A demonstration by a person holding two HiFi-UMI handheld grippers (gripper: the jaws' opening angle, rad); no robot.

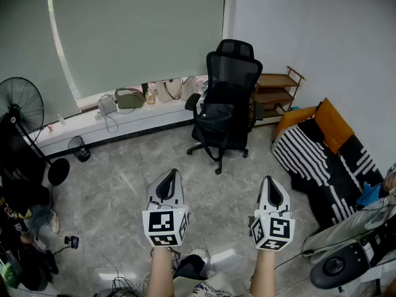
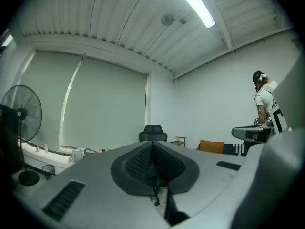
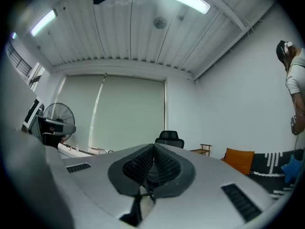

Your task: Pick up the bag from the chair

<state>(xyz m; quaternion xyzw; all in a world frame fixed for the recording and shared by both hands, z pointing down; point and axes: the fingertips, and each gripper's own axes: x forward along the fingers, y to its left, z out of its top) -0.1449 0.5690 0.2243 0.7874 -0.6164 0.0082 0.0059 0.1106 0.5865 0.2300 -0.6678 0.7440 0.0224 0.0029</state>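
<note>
A black bag (image 1: 215,117) lies on the seat of a black mesh office chair (image 1: 230,73) standing near the window wall in the head view. The chair's top (image 2: 153,133) shows far off in the left gripper view, and the same chair (image 3: 170,137) in the right gripper view. My left gripper (image 1: 168,179) and right gripper (image 1: 271,187) are held low over the floor, well short of the chair, side by side. Both have their jaws pressed together with nothing between them.
A wooden shelf (image 1: 277,93) stands right of the chair. A striped sofa with orange cushions (image 1: 328,147) lies at the right. A standing fan (image 1: 23,113) is at the left. Bags and bottles sit on the window ledge (image 1: 133,99). A person (image 2: 263,99) stands at the right.
</note>
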